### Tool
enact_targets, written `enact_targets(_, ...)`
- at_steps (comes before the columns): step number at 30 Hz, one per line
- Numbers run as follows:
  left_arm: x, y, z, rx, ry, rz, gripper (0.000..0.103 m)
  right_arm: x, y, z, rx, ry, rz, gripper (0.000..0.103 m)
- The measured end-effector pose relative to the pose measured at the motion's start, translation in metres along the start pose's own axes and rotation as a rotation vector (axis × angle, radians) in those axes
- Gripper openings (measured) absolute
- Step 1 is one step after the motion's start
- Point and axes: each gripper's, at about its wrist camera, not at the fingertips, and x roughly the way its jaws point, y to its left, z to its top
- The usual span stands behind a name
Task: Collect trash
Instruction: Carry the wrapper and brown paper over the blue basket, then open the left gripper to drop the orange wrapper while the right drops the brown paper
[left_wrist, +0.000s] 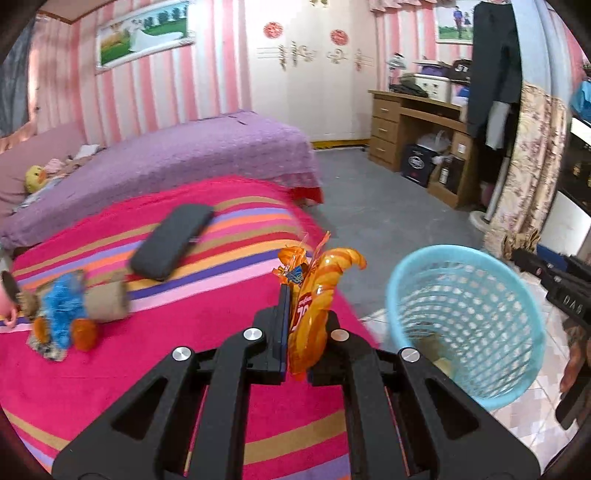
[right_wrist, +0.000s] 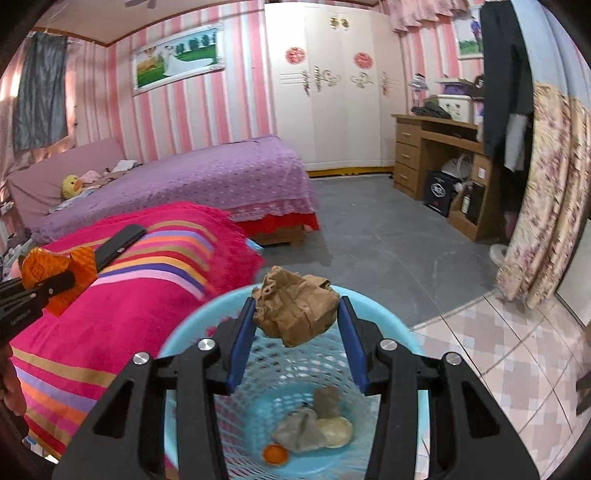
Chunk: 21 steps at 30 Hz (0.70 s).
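Note:
My left gripper (left_wrist: 295, 295) is shut on an orange snack wrapper (left_wrist: 314, 291) and hangs over the striped blanket's edge, left of the light blue mesh basket (left_wrist: 480, 325). In the right wrist view that same wrapper (right_wrist: 55, 277) shows at the far left. My right gripper (right_wrist: 295, 314) is shut on a crumpled brown paper wad (right_wrist: 295, 310), held right over the basket (right_wrist: 192, 332). Several scraps (right_wrist: 314, 428) and an orange cap (right_wrist: 275, 453) lie on the basket's bottom. The right gripper's body (left_wrist: 554, 280) pokes in at the right of the left wrist view.
On the pink striped blanket (left_wrist: 129, 369) lie a dark flat case (left_wrist: 171, 242), a cardboard tube (left_wrist: 107, 301) and a blue-and-orange plush toy (left_wrist: 62, 317). A purple bed (left_wrist: 166, 158) stands behind, a wooden desk (left_wrist: 417, 129) at the right. The floor is grey, then tiled.

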Motion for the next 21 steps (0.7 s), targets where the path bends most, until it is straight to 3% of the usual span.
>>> enact_targets(13,0.050,-0.101,-0.003,0.062,0.085,-0.134,0.005,-0.004,-0.057,-0.020,0.057,0.012,-0.068,0.045)
enact_targets(21,0.073,-0.120,-0.003,0.097,0.109,-0.121,0.008,0.000,-0.059,-0.022,0.059,-0.013,-0.059,0.045)
